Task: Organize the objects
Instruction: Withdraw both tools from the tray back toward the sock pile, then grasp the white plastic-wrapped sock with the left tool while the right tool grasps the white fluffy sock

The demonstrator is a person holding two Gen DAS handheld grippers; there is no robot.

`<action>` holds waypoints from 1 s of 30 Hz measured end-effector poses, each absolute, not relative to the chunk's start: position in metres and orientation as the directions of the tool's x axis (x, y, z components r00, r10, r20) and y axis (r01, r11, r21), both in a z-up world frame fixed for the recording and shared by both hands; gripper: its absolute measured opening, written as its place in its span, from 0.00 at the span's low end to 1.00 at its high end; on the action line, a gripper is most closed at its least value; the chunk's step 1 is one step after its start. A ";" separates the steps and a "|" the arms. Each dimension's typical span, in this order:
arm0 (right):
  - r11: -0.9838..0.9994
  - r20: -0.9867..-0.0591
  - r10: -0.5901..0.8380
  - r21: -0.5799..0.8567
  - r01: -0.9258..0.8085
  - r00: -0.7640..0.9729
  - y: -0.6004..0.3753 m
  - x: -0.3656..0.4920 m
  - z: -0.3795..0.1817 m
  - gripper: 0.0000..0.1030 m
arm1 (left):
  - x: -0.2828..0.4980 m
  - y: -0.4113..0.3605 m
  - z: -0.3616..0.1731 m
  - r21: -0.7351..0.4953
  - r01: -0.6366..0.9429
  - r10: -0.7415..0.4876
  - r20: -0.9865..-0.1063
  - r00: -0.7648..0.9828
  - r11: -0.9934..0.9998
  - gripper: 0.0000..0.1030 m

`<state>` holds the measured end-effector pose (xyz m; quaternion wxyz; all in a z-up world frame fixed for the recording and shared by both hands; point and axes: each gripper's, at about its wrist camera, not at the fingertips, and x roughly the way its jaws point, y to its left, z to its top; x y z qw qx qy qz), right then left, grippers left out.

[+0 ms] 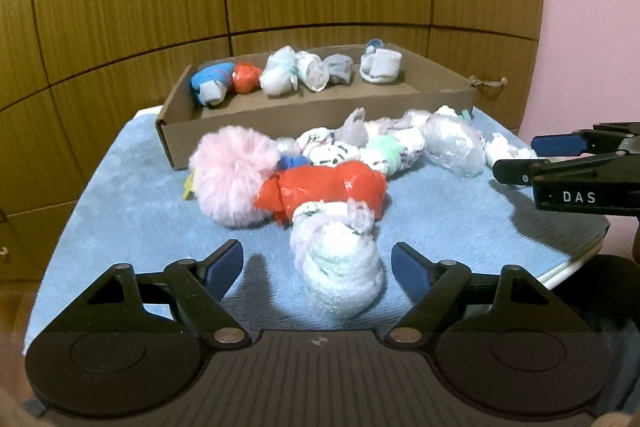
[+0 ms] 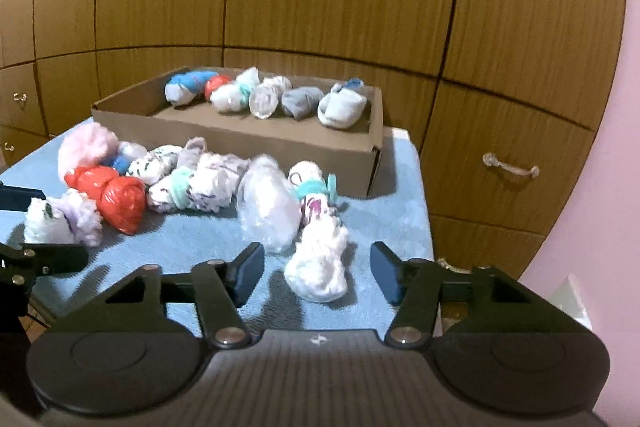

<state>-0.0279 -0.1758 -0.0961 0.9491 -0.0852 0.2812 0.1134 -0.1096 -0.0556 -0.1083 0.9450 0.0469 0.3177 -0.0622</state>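
Note:
Several rolled socks and tied plastic bags lie in a heap on a blue towel (image 1: 132,211). My left gripper (image 1: 318,259) stands open around a white and lilac bundle (image 1: 340,283); its pads are clear of the bundle on both sides. My right gripper (image 2: 318,267) is open around a small white bundle (image 2: 316,279), with gaps on both sides. A red bag (image 1: 328,187) and a pink fluffy ball (image 1: 232,175) lie just behind the left bundle. The cardboard box (image 1: 280,125) at the back holds a row of several rolled items (image 1: 288,71).
The towel covers a small table that ends close on the right (image 2: 424,227). Wooden cabinet doors (image 2: 500,131) with handles stand behind and to the right. A clear plastic bundle (image 2: 268,211) lies just left of the right gripper's bundle. A pink wall (image 1: 592,27) is at far right.

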 end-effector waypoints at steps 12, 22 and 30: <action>0.967 -0.572 0.176 -0.053 -0.251 0.801 -0.172 -0.023 -0.105 0.27 | -0.103 -0.058 -0.113 0.014 0.169 -0.127 -0.599 0.791 0.985 0.62; 0.974 -0.553 0.192 0.003 -0.228 0.811 -0.177 -0.039 -0.103 0.25 | -0.110 -0.067 -0.114 0.049 0.195 -0.133 -0.573 0.809 0.980 0.44; 0.962 -0.550 0.238 0.023 -0.271 0.800 -0.181 -0.055 -0.098 0.25 | -0.121 -0.069 -0.110 0.049 0.217 -0.150 -0.577 0.803 0.975 0.43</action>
